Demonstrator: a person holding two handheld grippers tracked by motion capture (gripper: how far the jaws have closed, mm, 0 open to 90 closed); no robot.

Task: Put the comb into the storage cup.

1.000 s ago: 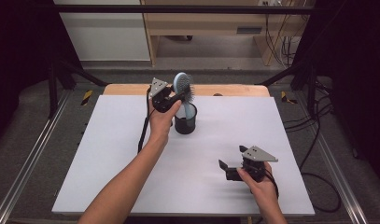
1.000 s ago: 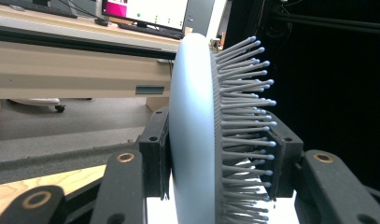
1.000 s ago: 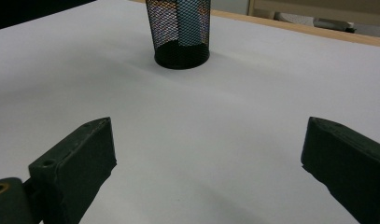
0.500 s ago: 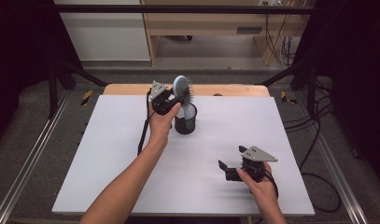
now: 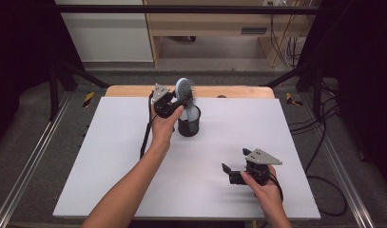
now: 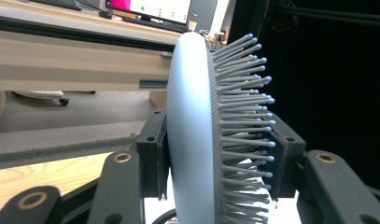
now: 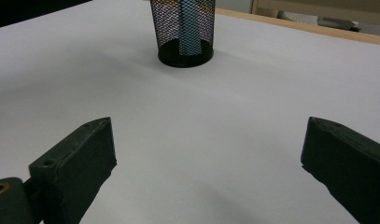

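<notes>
A light blue hairbrush (image 5: 183, 89) stands upright with its handle (image 7: 189, 14) inside a black mesh cup (image 5: 188, 125) at the back middle of the white table. My left gripper (image 5: 179, 101) is shut on the brush head (image 6: 192, 130). One pad lies against its smooth back and the other against the bristle tips. Its jaws have just eased open a little, with the brush still between them. My right gripper (image 5: 235, 161) rests low over the table at the front right, open and holding nothing. In the right gripper view its jaws point toward the mesh cup (image 7: 183, 32).
The white table top (image 5: 110, 156) has a wooden strip (image 5: 238, 91) along its far edge. Metal rails run along both sides and cables (image 5: 319, 156) lie on the floor at the right. A black cable trails from the left gripper along the forearm.
</notes>
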